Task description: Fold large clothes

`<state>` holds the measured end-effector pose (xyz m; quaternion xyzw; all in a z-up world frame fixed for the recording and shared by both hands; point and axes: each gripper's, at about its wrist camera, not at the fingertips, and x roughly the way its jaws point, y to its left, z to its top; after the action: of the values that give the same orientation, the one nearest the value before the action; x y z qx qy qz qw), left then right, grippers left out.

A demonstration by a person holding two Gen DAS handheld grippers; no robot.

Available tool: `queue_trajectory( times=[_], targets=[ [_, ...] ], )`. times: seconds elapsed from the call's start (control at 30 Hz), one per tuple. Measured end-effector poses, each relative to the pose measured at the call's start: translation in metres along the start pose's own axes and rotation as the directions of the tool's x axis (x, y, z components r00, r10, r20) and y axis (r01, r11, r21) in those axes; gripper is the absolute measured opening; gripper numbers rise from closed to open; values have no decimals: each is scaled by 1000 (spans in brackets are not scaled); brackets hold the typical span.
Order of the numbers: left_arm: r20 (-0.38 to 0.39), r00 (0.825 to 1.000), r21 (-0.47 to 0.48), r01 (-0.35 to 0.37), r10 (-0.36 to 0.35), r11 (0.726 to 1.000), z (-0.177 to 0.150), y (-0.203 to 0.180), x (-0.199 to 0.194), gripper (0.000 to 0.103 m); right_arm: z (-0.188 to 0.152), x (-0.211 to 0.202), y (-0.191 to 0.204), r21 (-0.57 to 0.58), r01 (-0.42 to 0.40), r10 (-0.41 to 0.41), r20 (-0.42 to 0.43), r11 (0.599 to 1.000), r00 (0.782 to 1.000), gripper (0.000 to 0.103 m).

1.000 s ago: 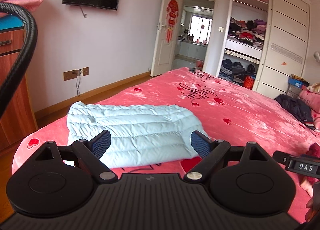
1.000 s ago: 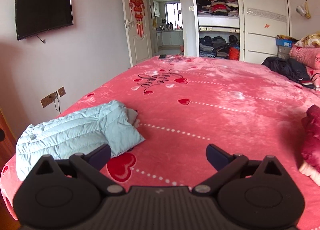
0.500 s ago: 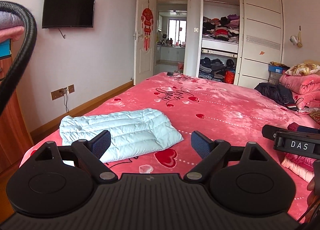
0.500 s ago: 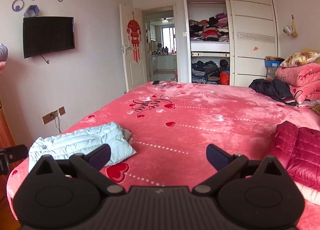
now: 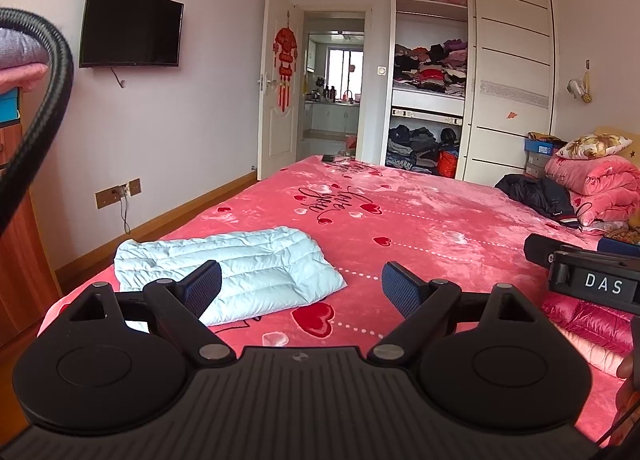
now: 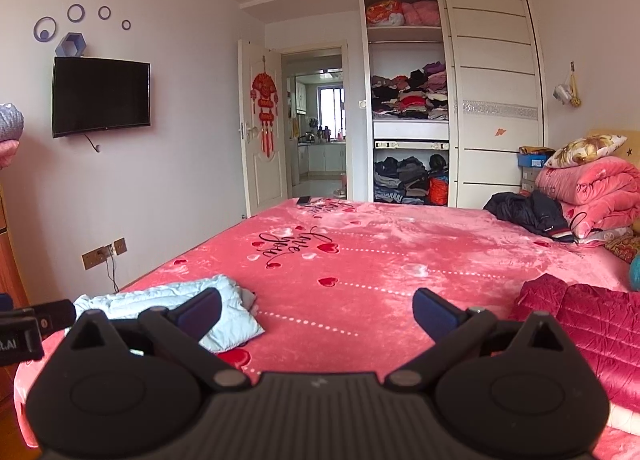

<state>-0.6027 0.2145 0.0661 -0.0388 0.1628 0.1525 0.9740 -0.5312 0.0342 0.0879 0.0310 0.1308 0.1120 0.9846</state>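
Observation:
A folded light blue puffer jacket lies on the near left corner of the pink bed; it also shows in the right wrist view. A dark red quilted jacket lies at the near right of the bed and shows in the left wrist view. My left gripper is open and empty, held above the bed near the blue jacket. My right gripper is open and empty, between the two jackets.
A black jacket and folded pink quilts sit at the far right of the bed. An open wardrobe and a doorway stand beyond. A wooden cabinet is at the left, and a black cable hangs there.
Both grippers have lifted and tilted up away from the blue jacket, so more of the room shows. The red jacket has come into view at the right. Both stay open.

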Motion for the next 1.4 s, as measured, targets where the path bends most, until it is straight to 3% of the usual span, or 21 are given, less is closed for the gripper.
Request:
queue_trajectory(
  times=[0.8,1.07,1.4],
  targets=[
    [0,999,-34,-46,46,998,0,13,8,103,0,-19,11,-6,-30,30,13,1000,999,101],
    [14,996,-28,-84,84,996,-1,6,4,103,-3,-21,19,-23,-53,53,2,998,999,101],
    [9,997,-31,-82,83,996,-1,1,2,103,-2,-20,16,-22,-47,47,-1,999,999,101]
  ],
)
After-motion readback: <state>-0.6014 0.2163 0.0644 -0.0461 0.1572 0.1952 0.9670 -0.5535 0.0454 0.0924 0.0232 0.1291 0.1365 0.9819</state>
